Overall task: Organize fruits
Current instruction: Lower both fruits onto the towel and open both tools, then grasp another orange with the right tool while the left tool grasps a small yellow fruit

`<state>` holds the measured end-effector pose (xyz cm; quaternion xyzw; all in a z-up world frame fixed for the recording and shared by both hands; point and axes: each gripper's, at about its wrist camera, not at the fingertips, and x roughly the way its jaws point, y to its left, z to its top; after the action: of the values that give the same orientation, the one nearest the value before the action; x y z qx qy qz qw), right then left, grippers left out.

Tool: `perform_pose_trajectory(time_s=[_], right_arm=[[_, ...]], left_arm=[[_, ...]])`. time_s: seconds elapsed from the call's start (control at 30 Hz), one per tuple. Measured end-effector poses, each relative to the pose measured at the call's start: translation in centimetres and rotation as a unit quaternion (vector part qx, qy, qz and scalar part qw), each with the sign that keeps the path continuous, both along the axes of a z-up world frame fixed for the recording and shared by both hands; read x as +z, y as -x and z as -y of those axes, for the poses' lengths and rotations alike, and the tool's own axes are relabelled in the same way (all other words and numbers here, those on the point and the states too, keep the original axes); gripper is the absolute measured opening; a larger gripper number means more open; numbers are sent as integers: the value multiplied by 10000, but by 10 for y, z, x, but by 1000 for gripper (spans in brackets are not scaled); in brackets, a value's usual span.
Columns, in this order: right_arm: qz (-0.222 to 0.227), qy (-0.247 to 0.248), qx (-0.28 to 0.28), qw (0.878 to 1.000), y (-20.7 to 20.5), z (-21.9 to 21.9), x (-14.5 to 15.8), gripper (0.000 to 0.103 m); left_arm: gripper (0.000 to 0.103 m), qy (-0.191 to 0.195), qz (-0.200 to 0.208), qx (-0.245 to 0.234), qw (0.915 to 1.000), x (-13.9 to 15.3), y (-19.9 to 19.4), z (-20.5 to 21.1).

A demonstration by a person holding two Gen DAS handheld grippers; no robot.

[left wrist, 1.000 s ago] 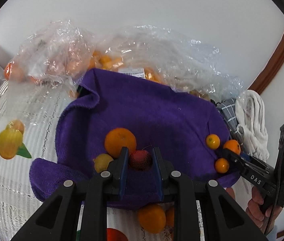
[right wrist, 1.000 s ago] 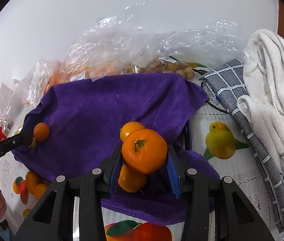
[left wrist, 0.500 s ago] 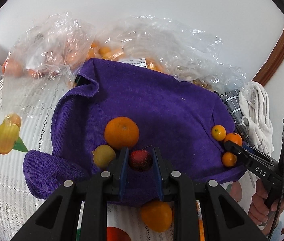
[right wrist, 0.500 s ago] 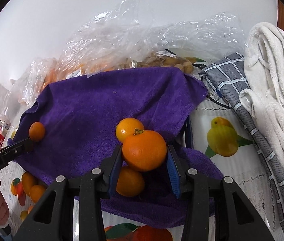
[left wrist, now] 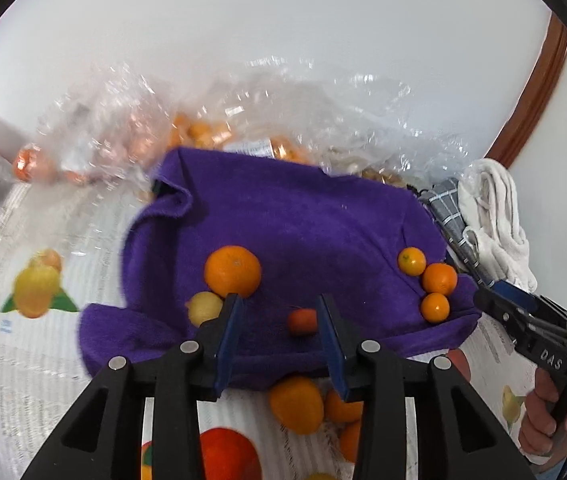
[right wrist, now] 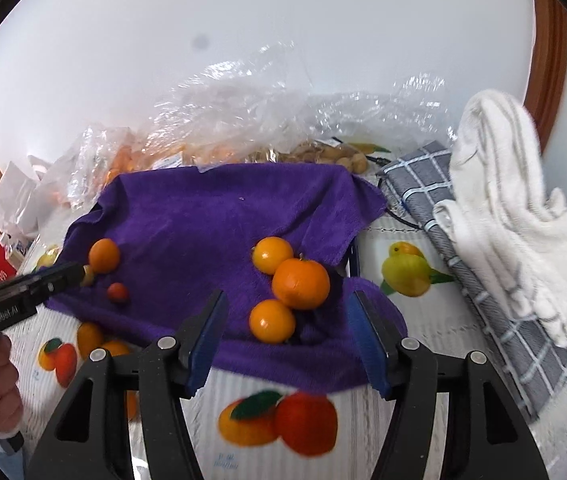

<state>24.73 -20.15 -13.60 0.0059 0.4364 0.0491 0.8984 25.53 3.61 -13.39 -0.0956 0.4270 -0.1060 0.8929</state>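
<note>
1. Nearest in the left wrist view: left gripper (left wrist: 279, 312) with black arms and blue pads, jaws just opened, standing apart and holding nothing.
2. Between those pads, touching neither: small round red fruit (left wrist: 302, 321), lying free on the purple terry towel (left wrist: 303, 224).
3. Just beyond the left pad: big round orange (left wrist: 233, 271), with a small yellow-green fruit (left wrist: 203, 307) touching it from below.
4. Nearest in the right wrist view: right gripper (right wrist: 285, 316), jaws also just opened, wide apart, empty.
5. In front of its pads on the same towel: large orange mandarin with a stem (right wrist: 301, 283), resting between two smaller glossy orange fruits, one behind (right wrist: 272, 255) and one in front (right wrist: 272, 321), all three touching in a cluster.
6. Under the towel: white ribbed tablecloth with printed fruit pictures (right wrist: 411, 320), with a few loose oranges (left wrist: 297, 403) lying on it at the near edge of the towel.
7. To the right of the towel: grey checked cloth (right wrist: 435, 208) with a white striped towel (right wrist: 503, 200) piled on it.
8. Farthest, against the white wall: crumpled clear plastic bags (right wrist: 251, 120) with orange fruits inside, blurred.
</note>
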Motion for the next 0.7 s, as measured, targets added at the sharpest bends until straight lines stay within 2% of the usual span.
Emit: perform_pose_trajectory(time_s=[0.1, 0.27, 0.53, 0.7], right_arm=[[44, 118, -1, 9999, 16, -9, 7, 61], [-35, -35, 172, 9998, 35, -27, 0, 59], [-303, -511, 832, 9948, 59, -76, -21, 57], [-421, -445, 1037, 9927, 66, -102, -37, 57]], left_arm=[[37, -74, 8, 123, 9999, 1, 17, -15], [37, -508, 41, 520, 9973, -8, 54, -54], [37, -477, -33, 764, 9959, -28, 94, -91], [37, -495, -173, 838, 9951, -39, 102, -95]])
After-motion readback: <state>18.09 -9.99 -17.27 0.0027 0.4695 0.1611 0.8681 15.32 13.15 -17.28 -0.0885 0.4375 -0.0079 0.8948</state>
